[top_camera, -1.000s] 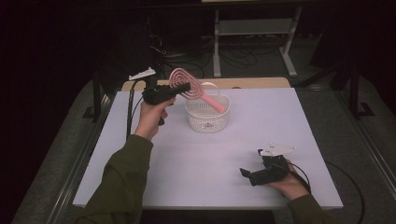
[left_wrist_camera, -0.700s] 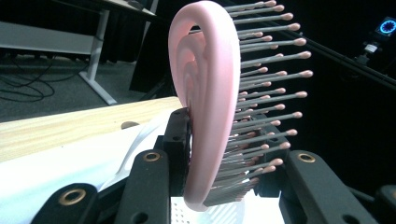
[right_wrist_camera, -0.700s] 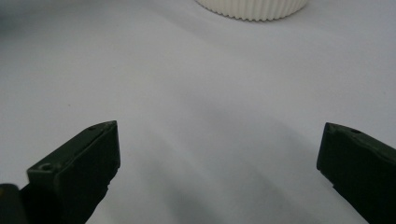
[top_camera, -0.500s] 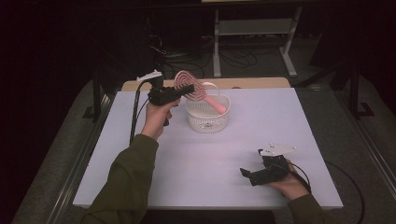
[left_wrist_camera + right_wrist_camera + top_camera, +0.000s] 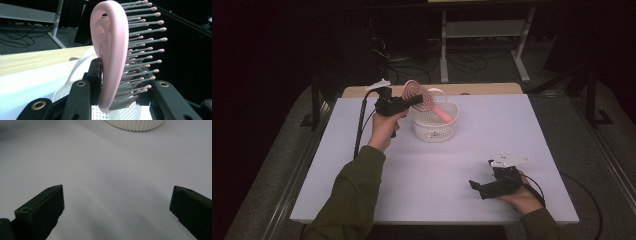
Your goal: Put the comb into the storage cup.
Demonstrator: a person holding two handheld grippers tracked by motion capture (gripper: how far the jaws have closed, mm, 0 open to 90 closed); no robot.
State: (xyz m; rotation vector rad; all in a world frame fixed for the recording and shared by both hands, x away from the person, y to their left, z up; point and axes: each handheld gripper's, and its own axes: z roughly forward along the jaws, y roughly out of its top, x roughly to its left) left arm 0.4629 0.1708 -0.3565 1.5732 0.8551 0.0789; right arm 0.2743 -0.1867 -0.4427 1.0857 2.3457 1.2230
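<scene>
The left claw (image 5: 414, 100) clamps the head of the pink hairbrush (image 5: 422, 98), handle dipping into the white basket (image 5: 435, 131) on the table (image 5: 422, 180); light, stiff plastic, probably best pinched across its rim, while the right claw (image 5: 476, 187) rests wide open.

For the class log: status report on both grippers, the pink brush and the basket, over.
Left gripper shut on pink hairbrush, handle inside white basket. Right gripper open, low over table. Nothing in the way.
</scene>
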